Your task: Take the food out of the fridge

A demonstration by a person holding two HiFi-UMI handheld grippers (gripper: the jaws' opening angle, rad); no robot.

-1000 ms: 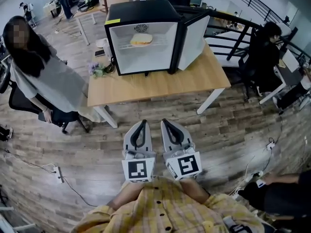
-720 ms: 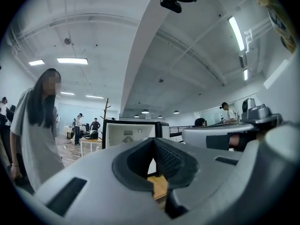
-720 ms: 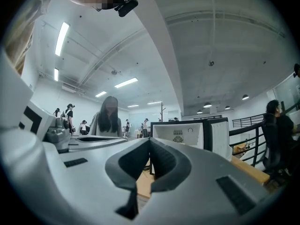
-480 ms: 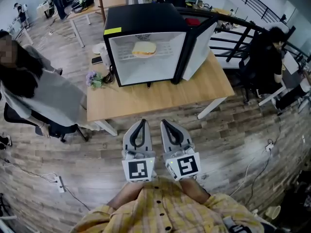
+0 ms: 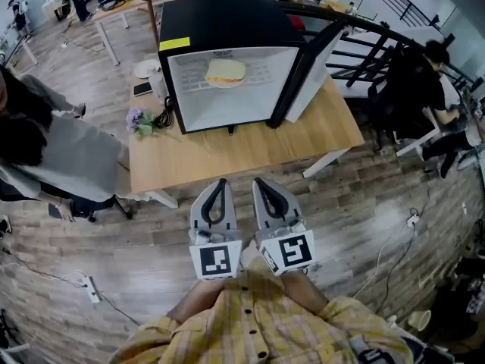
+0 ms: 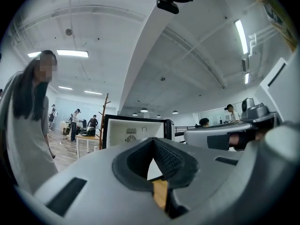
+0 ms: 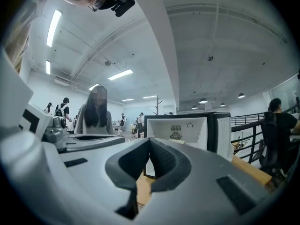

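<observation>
Food: a pale sandwich (image 5: 226,72) lies flat on the wire shelf (image 5: 261,71) in the upper part of the fridge (image 5: 220,21), towards the shelf's 9 o'clock end. Nothing touches it.
Fridge: a black box standing on the wooden worktop (image 5: 242,154), at 12 o'clock from both grippers. Its door (image 5: 312,70) is swung wide open at 1 o'clock, so the inside is clear to reach.
Left gripper (image 5: 220,182): the jaws are closed tip to tip with nothing between them. It points level at the fridge and is short of the worktop's near edge.
Right gripper (image 5: 259,182): also closed and empty, just beside the left one and aimed the same way.
Handling, as a judgement: the sandwich is likely light, soft and easily squashed, and its layers may slide apart.
Where to hold: across the near edge, one jaw above and one below so both slices are pinched together with a gentle squeeze. Keep it flat coming out.
Bystander: a seated person (image 5: 53,142) at 9 o'clock, well apart from the fridge opening.
</observation>
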